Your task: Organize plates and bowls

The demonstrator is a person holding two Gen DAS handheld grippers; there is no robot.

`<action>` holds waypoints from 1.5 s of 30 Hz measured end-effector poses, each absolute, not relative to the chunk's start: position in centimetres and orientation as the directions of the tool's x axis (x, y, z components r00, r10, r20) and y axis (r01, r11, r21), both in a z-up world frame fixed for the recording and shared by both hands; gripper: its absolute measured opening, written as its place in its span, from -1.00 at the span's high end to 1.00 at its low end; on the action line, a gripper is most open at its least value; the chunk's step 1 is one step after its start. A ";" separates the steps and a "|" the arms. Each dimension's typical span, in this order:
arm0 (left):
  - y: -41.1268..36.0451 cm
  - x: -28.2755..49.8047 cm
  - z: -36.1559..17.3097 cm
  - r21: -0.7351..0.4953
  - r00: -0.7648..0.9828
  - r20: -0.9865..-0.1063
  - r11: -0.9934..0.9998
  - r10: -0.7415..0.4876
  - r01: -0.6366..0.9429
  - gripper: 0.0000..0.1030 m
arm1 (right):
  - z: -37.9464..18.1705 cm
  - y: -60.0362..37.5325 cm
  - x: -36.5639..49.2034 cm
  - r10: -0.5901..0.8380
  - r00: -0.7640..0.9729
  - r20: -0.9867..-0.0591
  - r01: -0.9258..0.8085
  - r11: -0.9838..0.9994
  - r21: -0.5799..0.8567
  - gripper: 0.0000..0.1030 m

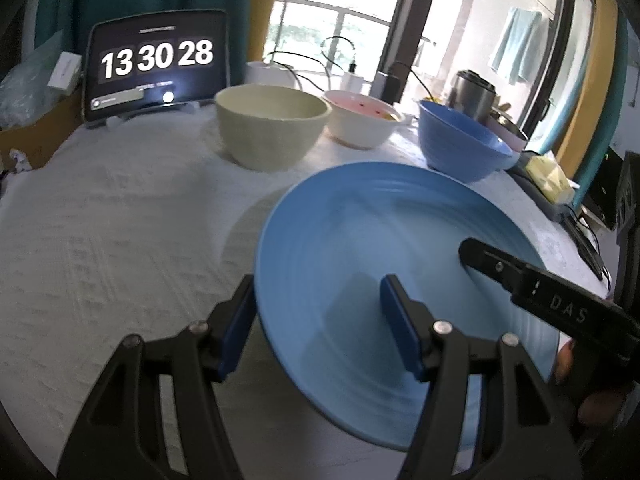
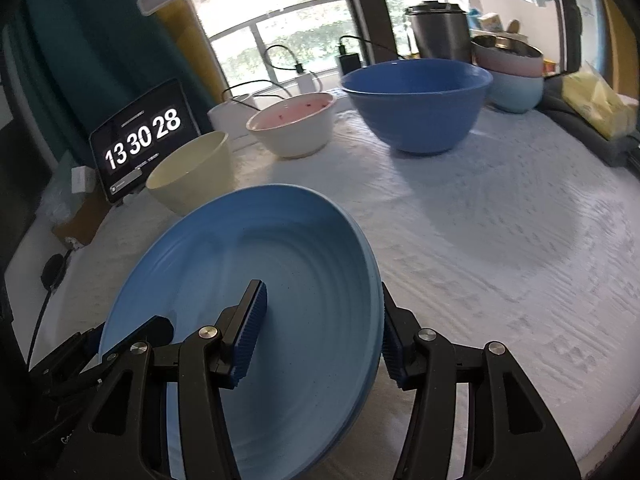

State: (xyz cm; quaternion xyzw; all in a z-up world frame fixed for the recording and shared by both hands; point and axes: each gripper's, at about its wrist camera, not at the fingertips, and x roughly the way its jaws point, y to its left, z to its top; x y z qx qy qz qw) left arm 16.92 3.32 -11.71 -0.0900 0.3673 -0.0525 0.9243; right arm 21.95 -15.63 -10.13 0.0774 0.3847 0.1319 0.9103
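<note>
Blue plastic, ribbed in rings, fills the near part of both views: a blue plate (image 1: 384,280) held tilted above the white cloth (image 1: 120,240), its near edge cut off behind the gripper frames. The left gripper (image 1: 320,328) straddles the plate's left rim, one padded finger outside and under the rim, the other on the inner face; the right gripper (image 2: 320,332) does the same at the right rim. Each pair of jaws stands partly apart with the rim between them, and the plate hangs clear of the cloth, so both are gripping it, though the outer pads' contact is hidden behind the rim. In the right wrist view the rim looks doubled, perhaps a second plate beneath; I cannot tell. At the right edge of the left wrist view a hand (image 1: 592,392) shows only as blurred fingertips behind the black gripper body. Beyond the plate stand a cream bowl (image 1: 272,128), a white bowl with a pink inside (image 1: 360,124) and a large blue bowl (image 1: 460,144), set apart in a row. Farther right, pale stacked bowls (image 2: 516,76) are partly hidden by the blue bowl, with a dark metal canister (image 2: 440,32) behind. Far left, a tablet (image 1: 156,64) shows a clock, and cables (image 2: 280,60) run along the bright window.
</note>
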 end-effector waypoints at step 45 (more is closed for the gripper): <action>12.2 17.6 -12.6 -0.220 0.715 -0.699 0.958 -0.023 -0.185 -0.23 | -12.5 -4.8 25.1 0.408 0.545 -0.733 -0.330 0.907 0.260 -0.12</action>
